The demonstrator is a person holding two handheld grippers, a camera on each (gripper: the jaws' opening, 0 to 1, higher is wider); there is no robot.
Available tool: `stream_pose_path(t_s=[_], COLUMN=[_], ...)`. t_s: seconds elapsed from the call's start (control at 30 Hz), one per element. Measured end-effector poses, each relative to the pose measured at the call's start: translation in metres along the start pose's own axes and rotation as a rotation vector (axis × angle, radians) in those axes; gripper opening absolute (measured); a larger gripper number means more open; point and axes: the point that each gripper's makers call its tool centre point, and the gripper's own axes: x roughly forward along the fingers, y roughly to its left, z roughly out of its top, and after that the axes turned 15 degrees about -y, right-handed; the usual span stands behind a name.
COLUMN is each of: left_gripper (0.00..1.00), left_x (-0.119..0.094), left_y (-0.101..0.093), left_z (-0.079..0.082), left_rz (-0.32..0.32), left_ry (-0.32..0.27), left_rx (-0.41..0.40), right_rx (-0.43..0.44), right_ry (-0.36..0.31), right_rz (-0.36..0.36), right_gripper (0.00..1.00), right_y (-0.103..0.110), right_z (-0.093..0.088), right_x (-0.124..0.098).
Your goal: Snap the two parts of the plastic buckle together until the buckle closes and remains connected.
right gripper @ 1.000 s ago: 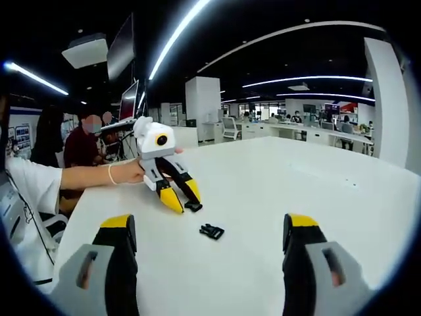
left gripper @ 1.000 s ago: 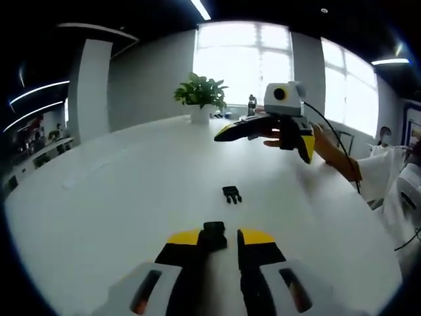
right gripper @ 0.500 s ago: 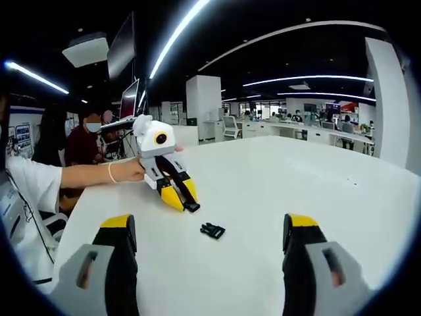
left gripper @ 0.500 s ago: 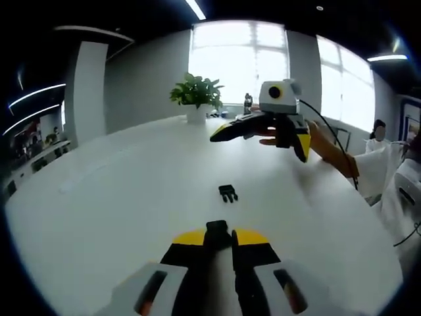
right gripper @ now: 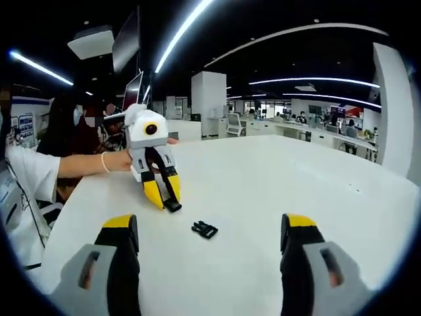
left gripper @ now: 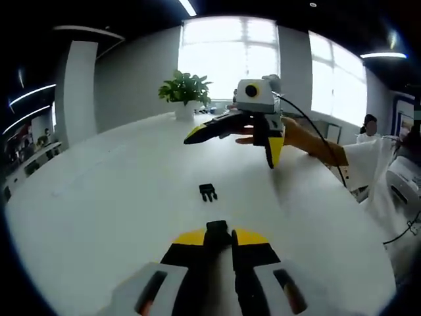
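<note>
White office table [left gripper: 99, 197] held the loose buckle half [left gripper: 208, 191]. Left gripper [left gripper: 218, 236] clenched the other buckle half [left gripper: 216, 231], likely for mating; right gripper [right gripper: 207, 230] hung spread wide, empty, above it.

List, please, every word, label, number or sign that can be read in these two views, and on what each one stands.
No text can be read.
Coloured posters on the far left wall: too blurred to read.
Small black plastic buckle part, white table, both yellow-tipped grippers: no lettering visible.
</note>
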Motion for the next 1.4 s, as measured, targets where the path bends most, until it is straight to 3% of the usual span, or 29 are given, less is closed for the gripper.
stream_pose_path(t_s=[0.17,0.4,0.77,0.97,1.13,1.4], left_gripper=[0.12,0.12,0.12,0.12,0.12,0.12], left_x=[-0.004,-0.007,-0.01,-0.011,-0.013,-0.014], left_y=[-0.011,-0.024,-0.044,-0.049,-0.058,-0.073], left_z=[-0.002,-0.007,0.008,0.009,0.002,-0.008], left_rz=[-0.032,-0.045,-0.075,-0.089,-0.117,-0.159], left_ry=[0.03,0.045,-0.011,-0.007,0.014,0.042], left_rx=[0.021,0.03,0.001,0.002,0.011,0.009], right_rx=[-0.026,-0.013,0.001,-0.002,0.004,-0.008], right_ry=[0.014,0.031,0.039,0.054,0.049,0.094], right_rz=[0.068,0.095,0.109,0.136,0.164,0.216], right_gripper=[0.79,0.79,0.79,0.79,0.78,0.77], right_y=[0.001,0.005,0.004,0.007,0.009,0.016], right_z=[-0.008,-0.014,-0.018,-0.02,-0.02,-0.029], right_x=[0.007,0.013,0.017,0.021,0.024,0.027])
